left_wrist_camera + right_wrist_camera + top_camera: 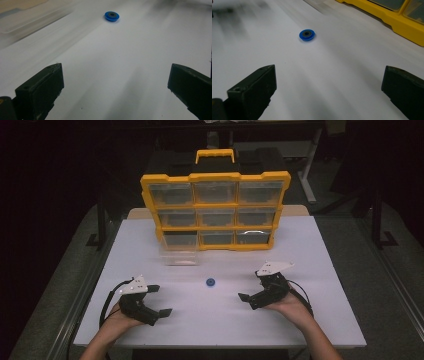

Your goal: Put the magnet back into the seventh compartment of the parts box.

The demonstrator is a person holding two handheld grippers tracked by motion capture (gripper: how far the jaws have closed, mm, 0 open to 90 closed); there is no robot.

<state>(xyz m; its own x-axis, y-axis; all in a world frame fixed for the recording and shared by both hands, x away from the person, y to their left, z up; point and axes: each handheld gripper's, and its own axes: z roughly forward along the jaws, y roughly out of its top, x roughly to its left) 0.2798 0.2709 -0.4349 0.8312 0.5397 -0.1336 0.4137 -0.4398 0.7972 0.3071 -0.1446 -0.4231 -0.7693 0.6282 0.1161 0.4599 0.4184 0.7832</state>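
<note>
Blue disc: a small round disc [210,282] with a dark centre, lying flat on the white surface [300,250], in the lower middle of the high view; nothing touches it.
Disc, left gripper view: near the top, a little left of centre [111,16].
Disc, right gripper view: upper left of centre [307,34].
Left gripper: lower left of the high view [160,301], held in a hand, aimed toward the disc but well apart from it; its fingers [40,92] are spread wide with nothing between them.
Right gripper: lower right of the high view [252,285], also hand-held and turned toward the disc; its fingers [253,91] are spread wide, released.
Clear drawer: a see-through drawer [178,256] sits on the surface above and left of the disc.
Yellow organiser: a yellow box of small drawers [215,210] with a handle, standing upright at the far edge, just behind the clear drawer.
</note>
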